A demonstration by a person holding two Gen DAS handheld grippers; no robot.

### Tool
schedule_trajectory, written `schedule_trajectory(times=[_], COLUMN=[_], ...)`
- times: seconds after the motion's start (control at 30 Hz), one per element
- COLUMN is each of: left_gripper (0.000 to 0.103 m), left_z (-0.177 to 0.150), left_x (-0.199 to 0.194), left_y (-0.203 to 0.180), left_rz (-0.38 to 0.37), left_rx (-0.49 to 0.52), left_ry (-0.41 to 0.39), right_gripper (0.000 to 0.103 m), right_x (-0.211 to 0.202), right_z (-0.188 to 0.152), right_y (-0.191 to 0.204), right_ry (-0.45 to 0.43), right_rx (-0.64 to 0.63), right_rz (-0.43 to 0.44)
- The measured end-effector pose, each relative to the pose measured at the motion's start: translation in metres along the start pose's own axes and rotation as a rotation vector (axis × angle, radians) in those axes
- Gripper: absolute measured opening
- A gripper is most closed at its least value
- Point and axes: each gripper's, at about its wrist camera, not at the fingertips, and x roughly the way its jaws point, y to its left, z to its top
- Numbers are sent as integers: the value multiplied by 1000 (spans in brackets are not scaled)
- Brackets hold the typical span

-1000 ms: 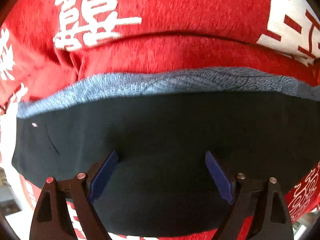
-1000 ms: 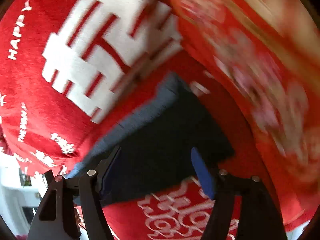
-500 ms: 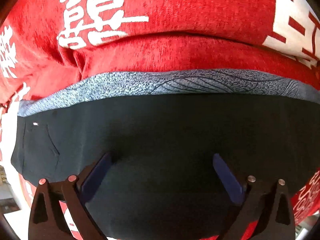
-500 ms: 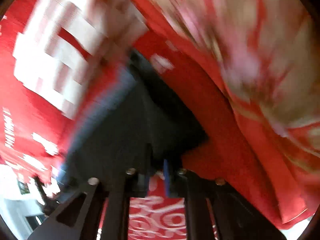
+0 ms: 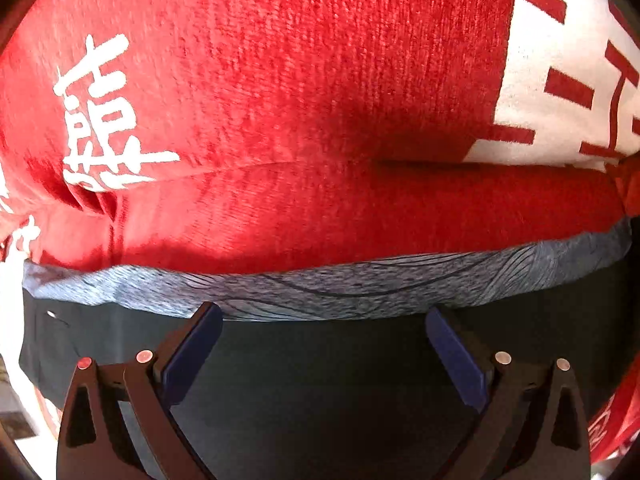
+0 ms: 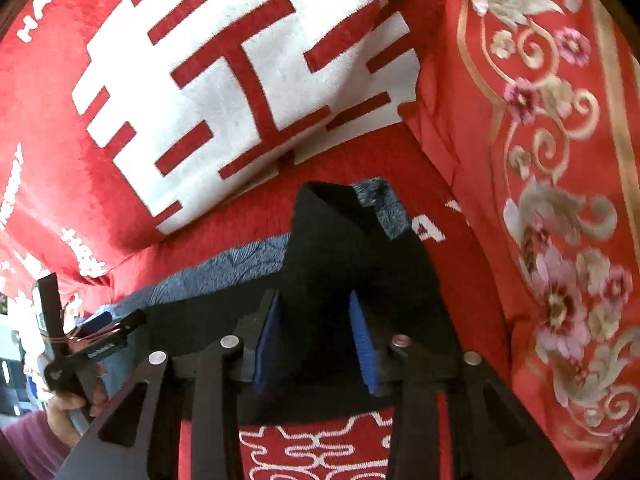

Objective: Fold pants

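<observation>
Pants of black cloth with a mottled grey-blue waistband lie spread flat on a red plush blanket printed with white characters, which covers a bed or sofa. The left gripper hangs over the dark cloth just short of the waistband, its blue-padded jaws spread as wide as they go and clasping nothing. The right gripper sits at the far corner of the garment, where a flap of black cloth stands up and runs down between its pads; its jaws have just been opening again after a pinch, and I cannot tell whether the pads press on the cloth now. By my reading, the fold is being set up: next, each gripper needs a firm hold on an edge before carrying it across. The legs of the pants are cut off below both views. A red embroidered floral cover rises beside the right corner.
</observation>
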Motion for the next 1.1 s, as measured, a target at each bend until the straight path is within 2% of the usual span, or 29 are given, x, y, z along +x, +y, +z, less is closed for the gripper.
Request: schedule_trajectory(times=[0.03, 0.17, 0.23, 0.27, 0.33, 0.37, 0.47, 0.5, 0.57, 0.6, 0.63, 0.67, 0.77, 0.87, 0.93, 0.97, 1.03, 1.1], left_gripper=[103, 103, 103, 103, 103, 103, 103, 103, 103, 103, 103, 103, 103, 103, 103, 103, 103, 103], left_z=[-2, -28, -40, -41, -41, -41, -43, -45, -49, -52, -56, -60, -60, -48, -30, -23, -9, -3], left_x=[0, 5, 4, 3, 3, 3, -4, -5, -9, -10, -10, -11, -13, -29, -33, -31, -20, -5], left_y=[-2, -6, -4, -1, -2, -3, -11, -11, -15, -14, -13, -10, -7, 0, 8, 12, 21, 28], left_rz=[-4, 15, -3, -4, -1, 3, 17, 20, 15, 6, -4, -14, -19, -7, 17, 26, 52, 100], left_rx=[-1, 35, 30, 31, 35, 35, 45, 49, 46, 38, 26, 17, 15, -13, -48, -61, -103, -110], left_ry=[-2, 46, 47, 46, 45, 48, 48, 47, 50, 54, 59, 63, 78, 12, -25, -27, -6, 8], right_gripper=[39, 39, 39, 39, 41, 42, 42, 42, 41, 35, 34, 28, 25, 29, 37, 44, 45, 45], right_x=[-4, -26, -44, -52, -55, -50, -25, -9, 13, 22, 17, 12, 1, -19, -20, -11, 5, 28], right_z=[-5, -46, -55, -53, -38, -28, 0, 5, -3, -15, -27, -33, -43, -32, -16, -4, 11, 21], right_y=[-5, -49, -54, -48, -33, -29, -21, -18, -22, -30, -34, -34, -29, -17, -4, 2, 5, 6], right_ry=[3, 38, -17, -55, -98, -98, -67, -19, 66, 111, 75, 57, 98, 27, -8, -4, 4, 30], right_rx=[18, 156, 137, 82, -37, -57, -79, -94, -72, -51, -62, -82, -78, -96, -140, -139, -115, -130], right_rz=[-15, -188, -172, -184, -168, -159, -100, -96, -130, -155, -135, -146, -172, -118, -86, -69, -41, -73])
